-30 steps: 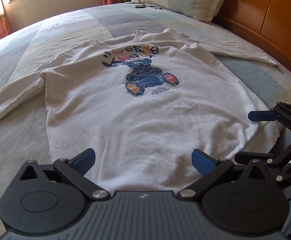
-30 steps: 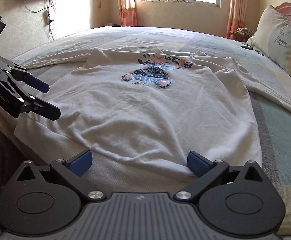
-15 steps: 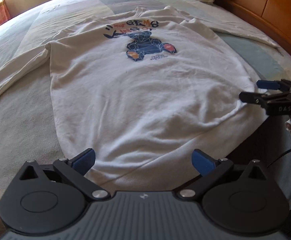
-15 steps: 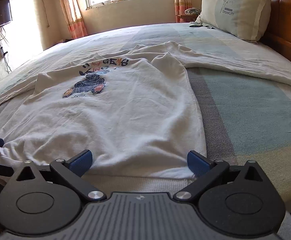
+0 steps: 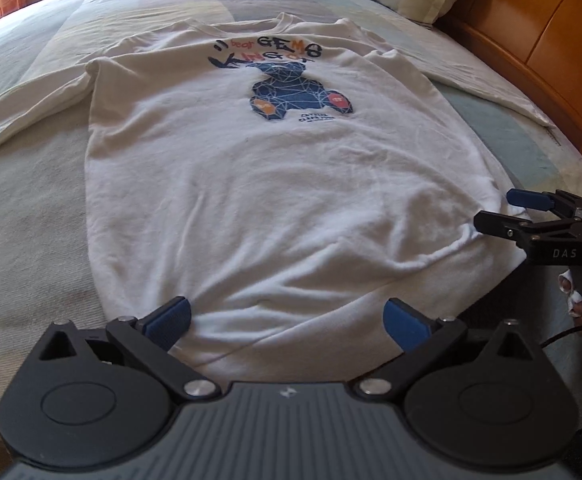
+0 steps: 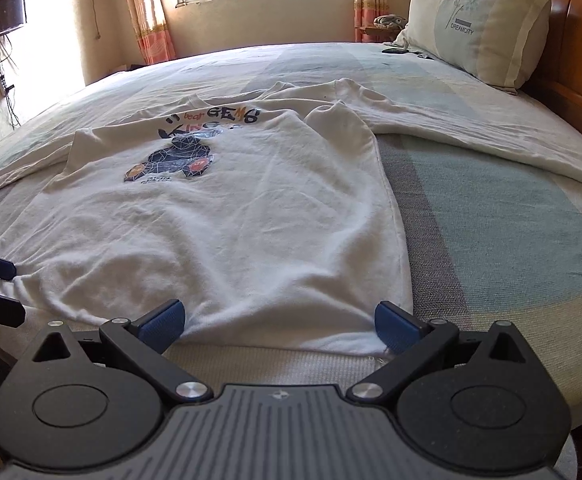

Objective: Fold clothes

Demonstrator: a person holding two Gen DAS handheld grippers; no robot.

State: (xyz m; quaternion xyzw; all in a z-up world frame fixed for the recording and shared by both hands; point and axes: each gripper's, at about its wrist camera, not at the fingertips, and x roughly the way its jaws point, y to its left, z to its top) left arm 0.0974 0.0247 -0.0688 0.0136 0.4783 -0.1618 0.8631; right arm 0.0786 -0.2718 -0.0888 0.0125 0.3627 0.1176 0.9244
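White long-sleeved sweatshirt (image 5: 251, 184) lies face up and spread flat on the bed (image 6: 511, 220), bear print upward, collar toward the far side, hem at the near edge. Both sleeves are stretched outward across the cover.

Left gripper (image 5: 287, 316): fingers spread wide, straddling the hem near its left corner, not yet pinching cloth. Right gripper (image 6: 277, 316): fingers likewise spread wide, straddling the hem at the right corner. In the left view the right gripper appears from the side, level with the hem edge.

Judged step: taking hold of the two hem corners for the first fold.

Notes on doing it well:
- Each gripper should go low enough that one finger slides under the hem and both layers of cloth are caught, not only the top one.
- Pinching should be right at the corners, evenly, so the hem lifts as one straight line.
- The body is rumpled near the hem; a light pull toward the near edge before lifting should flatten it.
- Sleeves are unfolded; they may drag or trail when the hem is carried toward the collar.

Not resolvable:
- The cuffs run out of both views.
- Whether the lower fingers touch the bed cover is hidden by the gripper bodies.
- A small dark object beside the pillow (image 6: 483, 20) is too small to identify.
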